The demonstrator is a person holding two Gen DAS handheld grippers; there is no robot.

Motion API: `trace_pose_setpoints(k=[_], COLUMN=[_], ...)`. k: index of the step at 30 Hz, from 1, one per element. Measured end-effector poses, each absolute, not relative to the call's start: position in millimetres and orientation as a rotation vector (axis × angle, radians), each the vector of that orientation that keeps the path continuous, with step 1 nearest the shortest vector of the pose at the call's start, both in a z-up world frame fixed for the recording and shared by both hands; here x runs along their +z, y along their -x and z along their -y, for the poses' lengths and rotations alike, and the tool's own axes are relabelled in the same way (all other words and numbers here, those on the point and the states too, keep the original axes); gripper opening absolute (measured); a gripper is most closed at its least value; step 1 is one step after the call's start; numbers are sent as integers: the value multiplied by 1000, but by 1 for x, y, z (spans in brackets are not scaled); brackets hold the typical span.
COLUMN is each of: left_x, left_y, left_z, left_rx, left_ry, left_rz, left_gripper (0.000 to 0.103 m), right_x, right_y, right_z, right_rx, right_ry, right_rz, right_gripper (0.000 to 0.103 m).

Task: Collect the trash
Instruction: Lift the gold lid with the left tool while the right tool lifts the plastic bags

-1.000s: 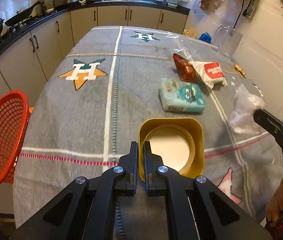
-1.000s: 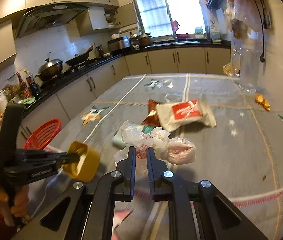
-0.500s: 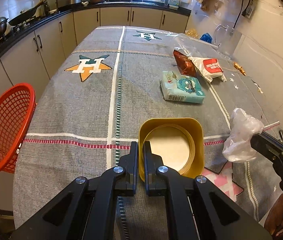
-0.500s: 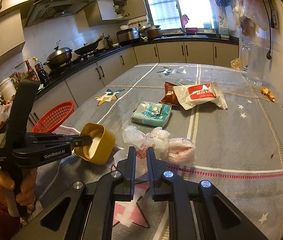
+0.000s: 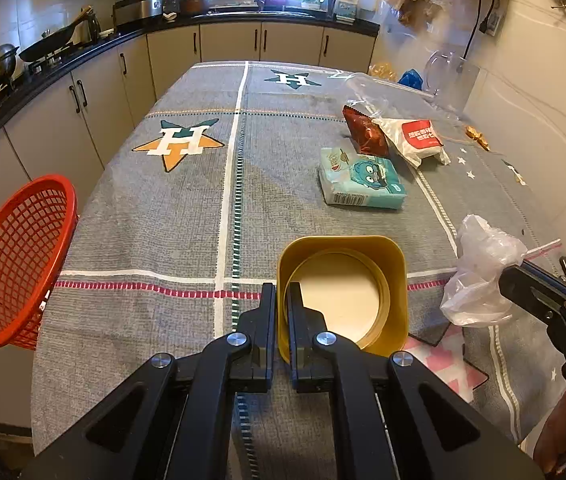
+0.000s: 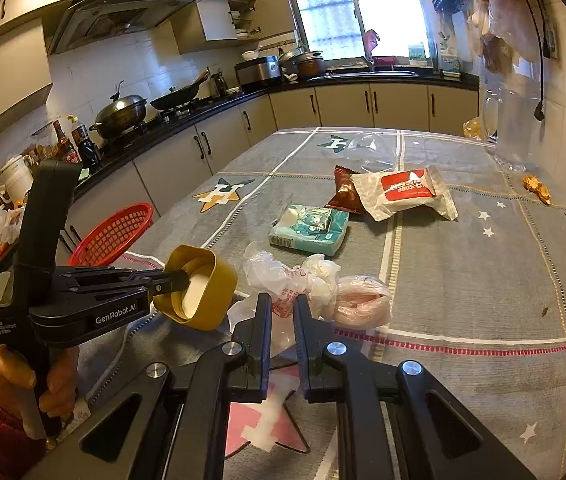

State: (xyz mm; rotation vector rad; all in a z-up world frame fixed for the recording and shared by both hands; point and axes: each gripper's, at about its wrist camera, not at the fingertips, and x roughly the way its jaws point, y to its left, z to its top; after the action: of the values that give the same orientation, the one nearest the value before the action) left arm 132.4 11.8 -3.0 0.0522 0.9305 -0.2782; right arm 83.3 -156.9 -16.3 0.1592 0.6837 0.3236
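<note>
My left gripper (image 5: 281, 292) is shut on the rim of a yellow square cup (image 5: 343, 292), held above the table's near edge; the cup also shows in the right wrist view (image 6: 203, 292). My right gripper (image 6: 283, 304) is shut on a crumpled clear plastic bag (image 6: 323, 284), which shows at the right in the left wrist view (image 5: 483, 272). A red mesh basket (image 5: 15, 260) hangs off the table's left edge. On the grey tablecloth lie a teal tissue pack (image 5: 363, 182), a red-brown snack wrapper (image 5: 365, 136) and a white bag with a red label (image 5: 417, 140).
A clear plastic cup (image 6: 371, 152) lies on its side beyond the wrappers. A glass pitcher (image 6: 511, 128) stands at the far right by the wall, with golden wrappers (image 6: 537, 192) near it. Kitchen counters with pots line the left and far sides.
Both grippers have pulled back toward the table's near edge with the cup and the bag still held. The red basket now sits closer on the left.
</note>
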Motion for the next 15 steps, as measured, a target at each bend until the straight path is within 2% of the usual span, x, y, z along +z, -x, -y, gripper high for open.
trace_pose_setpoints(k=[15], left_x=[-2], left_y=[-130], left_z=[-14], left_rx=[-278], left_ry=[-51], left_rz=[-922], left_gripper=[5], right_x=[-17], right_y=[-86], right_z=[156], right_rx=[336], right_ry=[-172], right_rz=[-695], right_gripper=[12])
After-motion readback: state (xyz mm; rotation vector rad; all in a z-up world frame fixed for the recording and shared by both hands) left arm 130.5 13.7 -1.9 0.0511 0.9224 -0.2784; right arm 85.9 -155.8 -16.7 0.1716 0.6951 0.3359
